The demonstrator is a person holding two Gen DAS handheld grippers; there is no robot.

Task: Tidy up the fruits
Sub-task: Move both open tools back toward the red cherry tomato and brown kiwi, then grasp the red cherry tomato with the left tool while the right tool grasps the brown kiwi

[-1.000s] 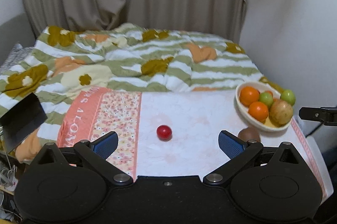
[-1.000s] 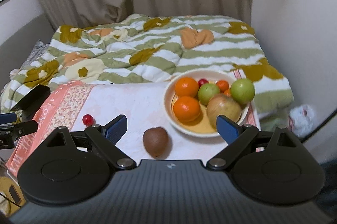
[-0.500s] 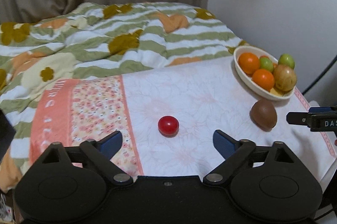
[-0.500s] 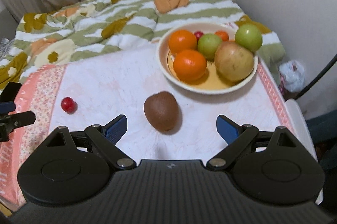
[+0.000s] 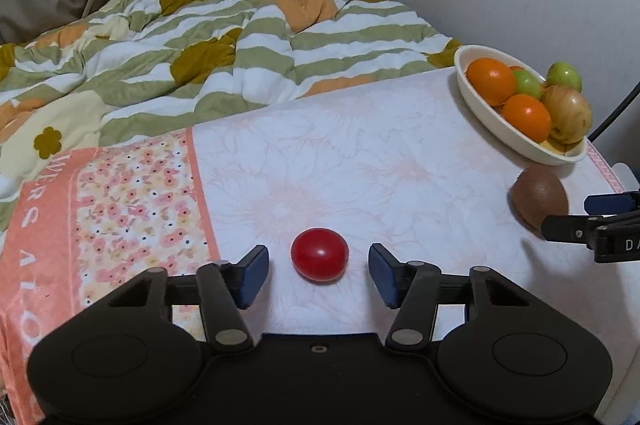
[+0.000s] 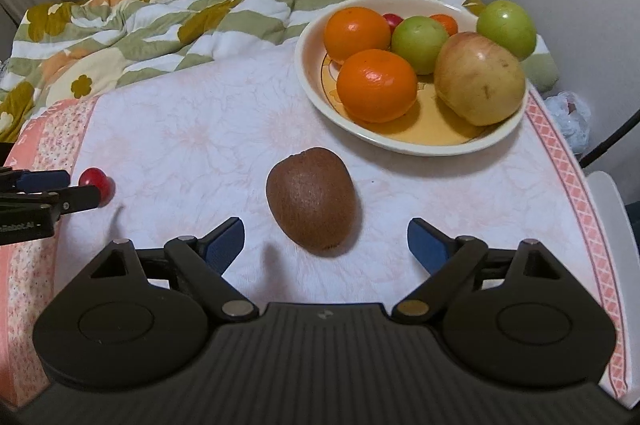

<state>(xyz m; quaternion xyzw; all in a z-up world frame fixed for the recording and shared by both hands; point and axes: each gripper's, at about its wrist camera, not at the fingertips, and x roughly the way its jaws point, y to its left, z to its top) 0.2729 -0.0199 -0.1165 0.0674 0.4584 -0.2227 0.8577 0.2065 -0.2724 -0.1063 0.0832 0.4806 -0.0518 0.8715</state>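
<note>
A small red tomato (image 5: 319, 254) lies on the pale flowered cloth (image 5: 360, 165), between the blue pads of my left gripper (image 5: 318, 268). Its jaws are closing and the pads stand clear of the tomato on both sides. A brown kiwi (image 6: 310, 197) lies just ahead of my right gripper (image 6: 326, 240), which is open and wide, its tips level with the kiwi's near end. The cream bowl (image 6: 306, 73) behind the kiwi holds oranges, green fruits, an apple and a small red one. The kiwi (image 5: 538, 195) and bowl (image 5: 480, 113) also show at the right of the left wrist view.
A green, white and orange quilt (image 5: 240, 57) is bunched up behind the cloth, with curtains and a white wall beyond. The cloth's right edge (image 6: 580, 193) drops off close to the bowl. A white plastic bag (image 6: 572, 117) lies below it.
Both grippers have come down and forward toward their fruits. The left jaws have narrowed around the tomato. The kiwi now sits just ahead of the right fingertips.
</note>
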